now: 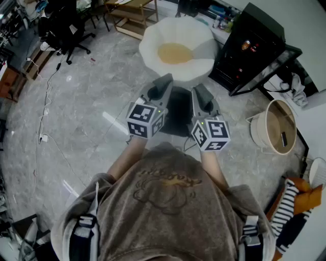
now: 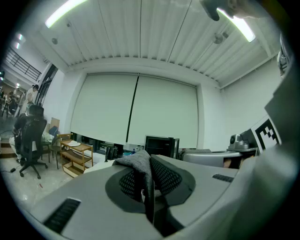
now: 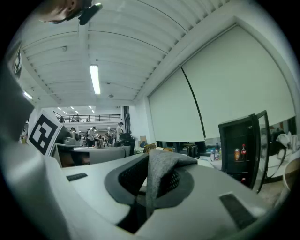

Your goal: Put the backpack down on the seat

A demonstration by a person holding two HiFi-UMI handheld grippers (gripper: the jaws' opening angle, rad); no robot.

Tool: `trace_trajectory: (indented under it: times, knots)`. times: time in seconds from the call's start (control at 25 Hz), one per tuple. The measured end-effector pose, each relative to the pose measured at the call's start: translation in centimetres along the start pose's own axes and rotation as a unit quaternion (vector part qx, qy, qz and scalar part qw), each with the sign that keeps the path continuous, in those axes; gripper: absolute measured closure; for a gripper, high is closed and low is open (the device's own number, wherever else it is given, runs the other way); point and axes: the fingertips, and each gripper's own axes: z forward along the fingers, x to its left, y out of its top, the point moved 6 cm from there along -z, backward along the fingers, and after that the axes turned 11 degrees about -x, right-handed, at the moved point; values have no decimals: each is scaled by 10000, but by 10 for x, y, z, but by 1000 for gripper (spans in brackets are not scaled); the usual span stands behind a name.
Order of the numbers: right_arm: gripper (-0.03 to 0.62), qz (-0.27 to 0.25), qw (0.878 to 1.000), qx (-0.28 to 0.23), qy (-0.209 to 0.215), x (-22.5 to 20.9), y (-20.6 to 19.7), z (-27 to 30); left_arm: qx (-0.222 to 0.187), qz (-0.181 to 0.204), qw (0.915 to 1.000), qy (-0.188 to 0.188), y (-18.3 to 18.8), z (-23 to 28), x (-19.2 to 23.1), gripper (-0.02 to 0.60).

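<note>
Both grippers are held out in front of the person, side by side, pointing at the seat [image 1: 178,48], a round white chair with a yellow cushion. A dark backpack [image 1: 177,113] hangs between them, just short of the seat. My left gripper [image 1: 164,81] [image 2: 145,183] is shut on a fold of its grey fabric [image 2: 138,161]. My right gripper [image 1: 199,92] [image 3: 150,187] is shut on another grey fold [image 3: 161,161]. Most of the bag is hidden below the grippers.
A black glass-door fridge [image 1: 249,46] stands right of the seat, and a round wooden side table [image 1: 277,127] nearer on the right. A wooden shelf [image 1: 135,15] is behind the seat, an office chair [image 1: 63,30] far left. A cable [image 1: 46,102] runs across the marble floor.
</note>
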Motion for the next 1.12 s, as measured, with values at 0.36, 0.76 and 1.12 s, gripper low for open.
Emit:
trace_trajectory:
  times: [0.36,0.76,1.12]
  knots:
    - [563,175,9998,92,-3,5,-7,1,66,-33,10000,7,-4,-8,3,551]
    - [563,304,9994,95,114,28,-13,12,138,-118,9997,-186,-5,-17,33,551]
    - [563,376,9992,80,-75,36,-27,40,213,-16,9994,-272,-10,-11,64,551]
